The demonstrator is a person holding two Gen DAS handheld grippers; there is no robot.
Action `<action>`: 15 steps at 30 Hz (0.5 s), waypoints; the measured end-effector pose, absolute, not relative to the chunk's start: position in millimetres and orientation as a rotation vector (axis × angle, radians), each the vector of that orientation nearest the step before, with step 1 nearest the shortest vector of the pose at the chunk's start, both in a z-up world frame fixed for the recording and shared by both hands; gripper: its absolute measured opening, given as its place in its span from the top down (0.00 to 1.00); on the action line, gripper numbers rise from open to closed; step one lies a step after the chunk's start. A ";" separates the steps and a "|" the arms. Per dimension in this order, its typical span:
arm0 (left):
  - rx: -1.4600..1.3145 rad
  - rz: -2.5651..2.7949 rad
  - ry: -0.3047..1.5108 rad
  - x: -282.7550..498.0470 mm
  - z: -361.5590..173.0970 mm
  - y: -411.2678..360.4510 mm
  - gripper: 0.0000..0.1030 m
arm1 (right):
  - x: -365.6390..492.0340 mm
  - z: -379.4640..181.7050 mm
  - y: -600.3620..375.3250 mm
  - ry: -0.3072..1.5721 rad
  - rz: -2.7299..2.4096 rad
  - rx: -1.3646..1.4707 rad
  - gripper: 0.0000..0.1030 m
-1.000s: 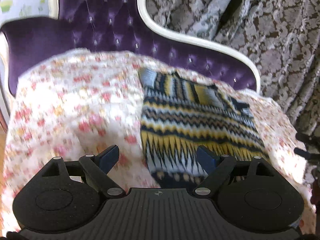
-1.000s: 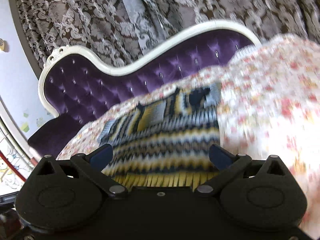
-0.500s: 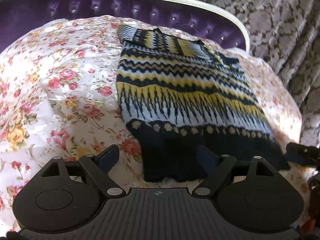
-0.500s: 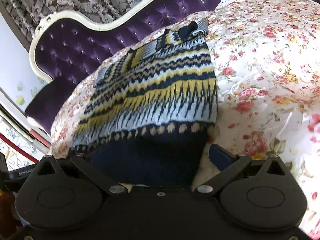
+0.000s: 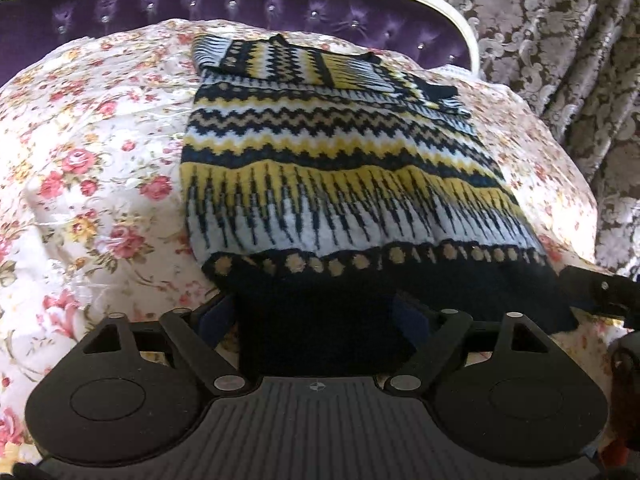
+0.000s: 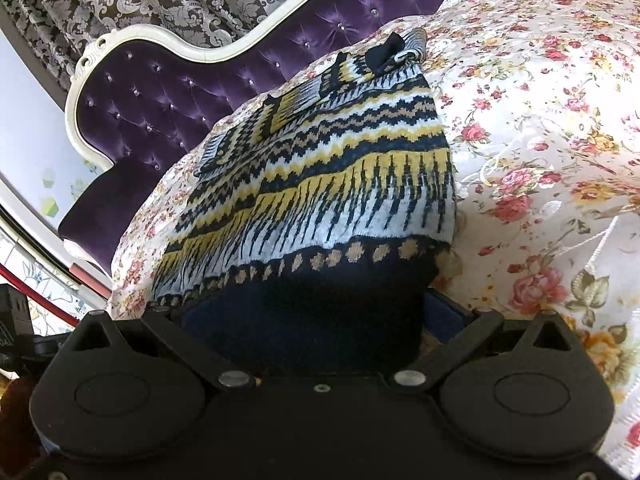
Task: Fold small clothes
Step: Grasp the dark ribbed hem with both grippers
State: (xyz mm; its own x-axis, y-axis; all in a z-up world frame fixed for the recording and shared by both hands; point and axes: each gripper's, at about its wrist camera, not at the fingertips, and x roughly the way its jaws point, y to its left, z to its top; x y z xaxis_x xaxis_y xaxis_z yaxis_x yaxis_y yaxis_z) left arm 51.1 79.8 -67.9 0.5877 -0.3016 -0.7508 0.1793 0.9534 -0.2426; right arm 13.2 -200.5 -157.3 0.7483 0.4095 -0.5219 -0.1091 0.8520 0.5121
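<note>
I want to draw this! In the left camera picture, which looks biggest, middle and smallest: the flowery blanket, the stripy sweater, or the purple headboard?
1. Flowery blanket.
2. Stripy sweater; it lies close to the camera, so it looks nearly as big.
3. Purple headboard; only a strip shows at the top.

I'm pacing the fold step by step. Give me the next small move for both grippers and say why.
Probably close both on the hem. The sweater lies flat on the floral cover, and its navy hem band already sits between the open jaws of the left gripper and right gripper, so gripping it should let you lift and fold it.
</note>
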 end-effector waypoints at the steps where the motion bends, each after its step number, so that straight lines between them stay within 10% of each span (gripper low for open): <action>1: -0.148 -0.291 0.902 50.6 -67.9 79.2 0.38 | 11.8 -156.7 -200.8 0.668 0.296 0.474 0.02; 7: -0.186 -0.306 0.898 43.8 -68.6 84.2 0.65 | 0.2 -154.6 -208.2 0.649 0.278 0.471 0.25; 15: -0.277 -0.292 0.878 50.9 -74.0 88.5 0.64 | -1.0 -156.3 -212.6 0.611 0.296 0.534 0.31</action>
